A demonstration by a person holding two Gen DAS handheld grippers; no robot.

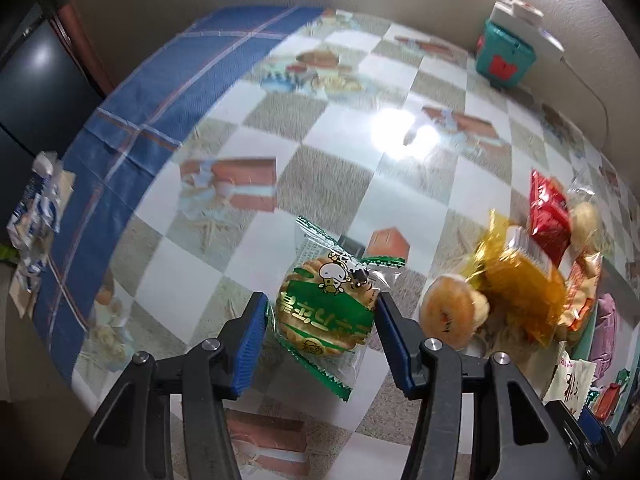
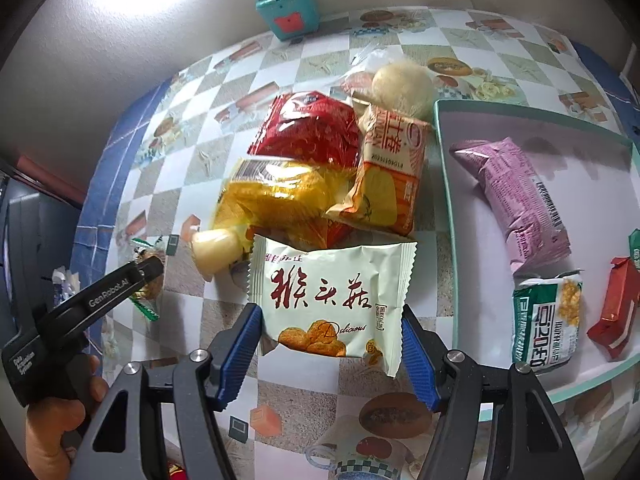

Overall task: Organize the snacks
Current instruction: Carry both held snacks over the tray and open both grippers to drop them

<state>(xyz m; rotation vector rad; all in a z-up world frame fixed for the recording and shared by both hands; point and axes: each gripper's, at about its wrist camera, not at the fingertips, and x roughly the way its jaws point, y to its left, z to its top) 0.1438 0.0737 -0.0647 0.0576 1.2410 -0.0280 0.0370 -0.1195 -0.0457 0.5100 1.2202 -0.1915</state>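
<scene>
Straddling a green-wrapped biscuit (image 1: pixel 326 316) on the bench (image 1: pixel 248 128), left hand-held gripper (image 1: pixel 322 340) stood open; right hand-held gripper (image 2: pixel 332 350), open, flanked a white snack packet (image 2: pixel 328 300), likely bound for the tray (image 2: pixel 452 216).

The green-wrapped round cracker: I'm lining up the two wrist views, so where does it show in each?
Left wrist view: the green-wrapped cracker lies low in the middle, between the open jaws of the left gripper.
Right wrist view: the cracker is at the far left edge, mostly hidden behind the left gripper's black finger.
Shared landmark: the teal box by the wall.
</scene>
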